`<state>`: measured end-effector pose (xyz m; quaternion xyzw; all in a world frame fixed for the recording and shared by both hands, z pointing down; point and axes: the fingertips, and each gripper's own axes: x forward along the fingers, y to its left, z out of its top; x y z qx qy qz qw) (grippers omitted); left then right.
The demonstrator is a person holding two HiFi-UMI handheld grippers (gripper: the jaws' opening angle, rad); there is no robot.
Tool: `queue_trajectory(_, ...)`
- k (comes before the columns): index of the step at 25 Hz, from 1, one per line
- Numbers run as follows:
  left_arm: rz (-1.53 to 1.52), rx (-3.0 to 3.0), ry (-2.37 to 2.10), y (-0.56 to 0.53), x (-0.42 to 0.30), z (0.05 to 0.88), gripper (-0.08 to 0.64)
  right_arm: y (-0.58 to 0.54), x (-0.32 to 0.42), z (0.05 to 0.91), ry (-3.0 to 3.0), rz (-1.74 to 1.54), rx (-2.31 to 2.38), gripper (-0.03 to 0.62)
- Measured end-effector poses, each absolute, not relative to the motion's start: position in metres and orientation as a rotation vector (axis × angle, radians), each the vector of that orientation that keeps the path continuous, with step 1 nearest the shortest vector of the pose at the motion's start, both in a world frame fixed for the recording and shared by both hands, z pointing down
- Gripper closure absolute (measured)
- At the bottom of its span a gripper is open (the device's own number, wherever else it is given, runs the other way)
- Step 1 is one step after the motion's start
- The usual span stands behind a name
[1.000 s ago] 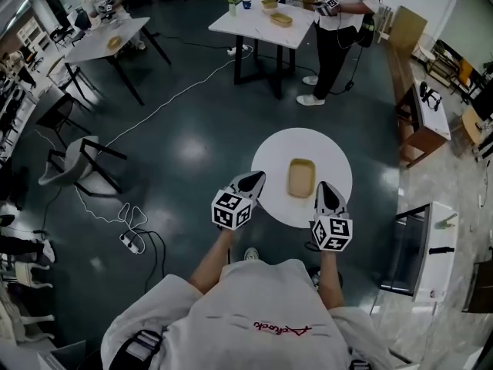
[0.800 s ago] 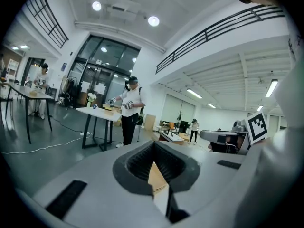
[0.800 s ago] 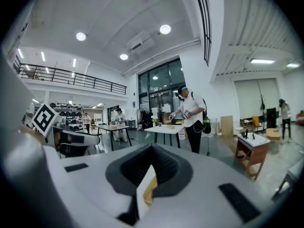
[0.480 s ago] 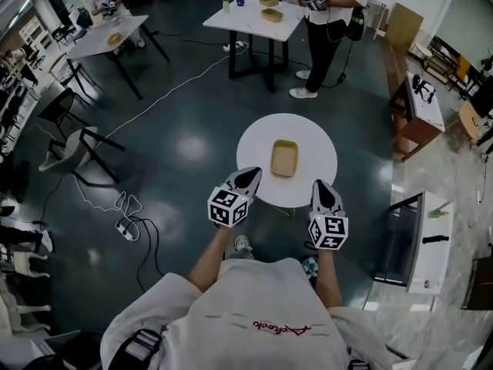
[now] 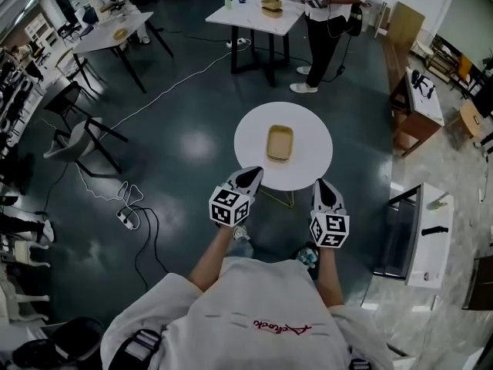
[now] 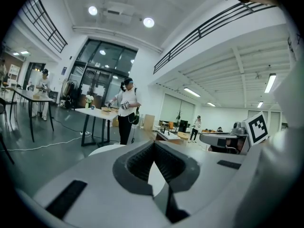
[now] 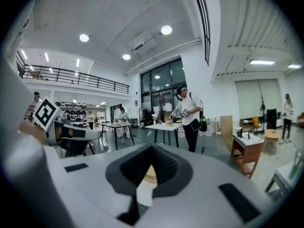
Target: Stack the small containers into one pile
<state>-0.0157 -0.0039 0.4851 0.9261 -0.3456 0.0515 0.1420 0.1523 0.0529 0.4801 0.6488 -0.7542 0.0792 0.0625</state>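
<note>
Both forearms reach forward side by side; the left hand-held gripper point(image 5: 251, 177) and right hand-held gripper point(image 5: 326, 188) are closed and empty.

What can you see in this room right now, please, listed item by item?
Round table: one, white, just ahead of the grippers.
Container: one visible, tan, centre of the round table.
Rectangular tables: two, pale, far end.
People: two, white tops, at those tables.
Chair: one, grey, left floor.
Power strip: one, white, floor at left.
Left gripper: one, grey-white, shut, empty.
Right gripper: one, grey-white, shut, empty.
</note>
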Motion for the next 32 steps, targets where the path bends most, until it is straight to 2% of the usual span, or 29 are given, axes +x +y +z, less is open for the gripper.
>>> queue_trajectory(32,0.120,2.663,-1.043,0.082,-0.041,0.486,0.551,0.140,0.123,0.496,-2.295,0.263,1.909,0.572)
